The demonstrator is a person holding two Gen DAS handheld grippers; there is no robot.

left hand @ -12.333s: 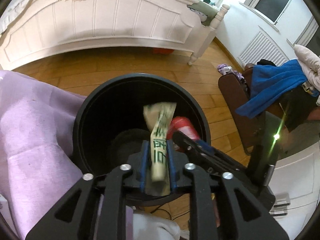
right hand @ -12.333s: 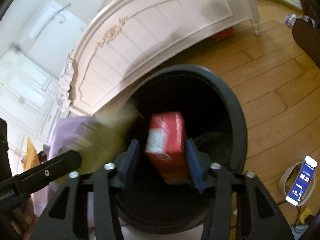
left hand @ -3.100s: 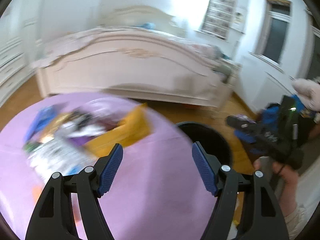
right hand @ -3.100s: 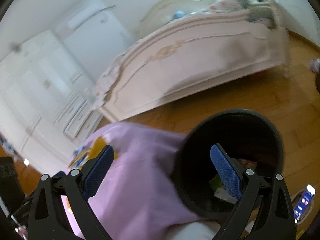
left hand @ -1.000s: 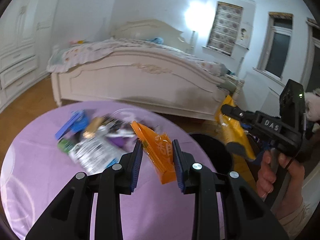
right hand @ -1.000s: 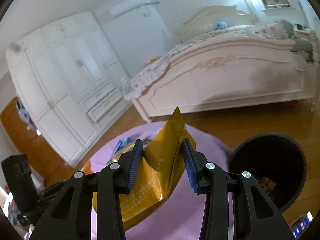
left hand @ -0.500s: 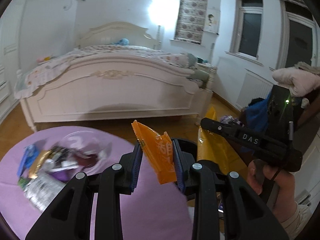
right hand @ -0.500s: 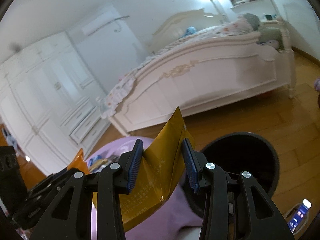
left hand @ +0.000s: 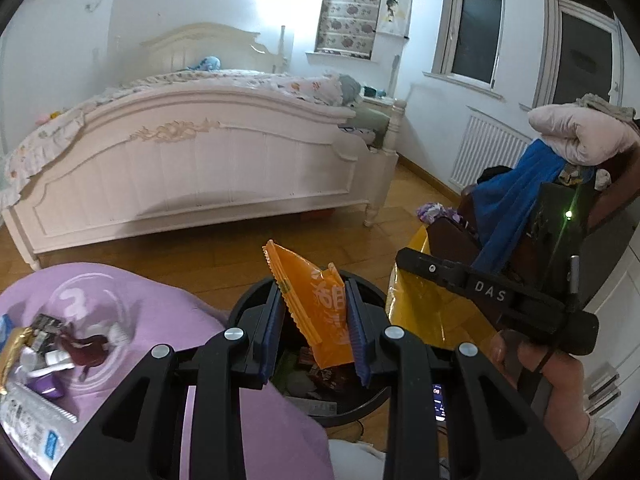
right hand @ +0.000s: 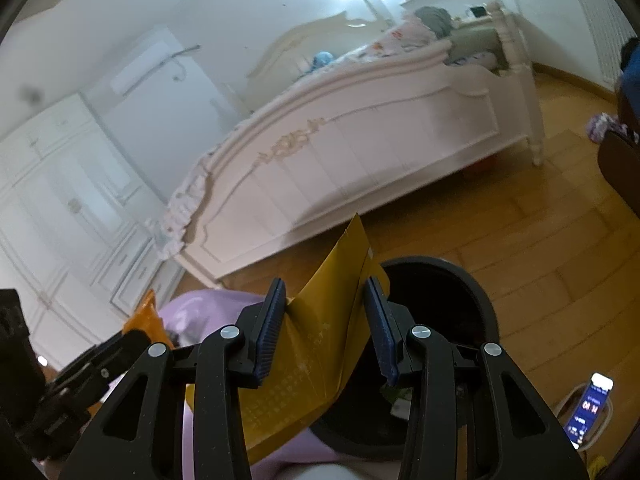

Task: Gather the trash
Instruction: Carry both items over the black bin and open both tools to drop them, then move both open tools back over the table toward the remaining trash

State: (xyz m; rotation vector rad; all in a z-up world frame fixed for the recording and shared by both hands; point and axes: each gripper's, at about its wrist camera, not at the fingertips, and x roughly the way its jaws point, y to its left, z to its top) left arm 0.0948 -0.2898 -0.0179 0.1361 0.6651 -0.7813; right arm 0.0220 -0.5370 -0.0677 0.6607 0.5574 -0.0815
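**Desk:** What sits at the far left?

**Photographer:** A round table (left hand: 168, 320) under a lilac cloth, carrying a heap of leftover wrappers (left hand: 44, 356) near its left edge. Behind it stands a white bed (left hand: 192, 176) on the wooden floor.

**Desk:** And in the middle?

**Photographer:** The left gripper (left hand: 314, 334) is clamped on an orange snack wrapper (left hand: 320, 316), held upright directly above the black trash bin (left hand: 352, 404). The bin stands on the floor, tucked against the table's right edge, with packets already lying inside.

**Desk:** Further right?

**Photographer:** The right gripper (right hand: 328, 328) pinches a yellow foil bag (right hand: 320, 344) between its blue pads, over the near-left rim of the same bin (right hand: 472, 304). From the left wrist view the bag (left hand: 420, 308) hangs just beside the bin's right rim. A lit phone (right hand: 592, 404) lies on the floor at far right.
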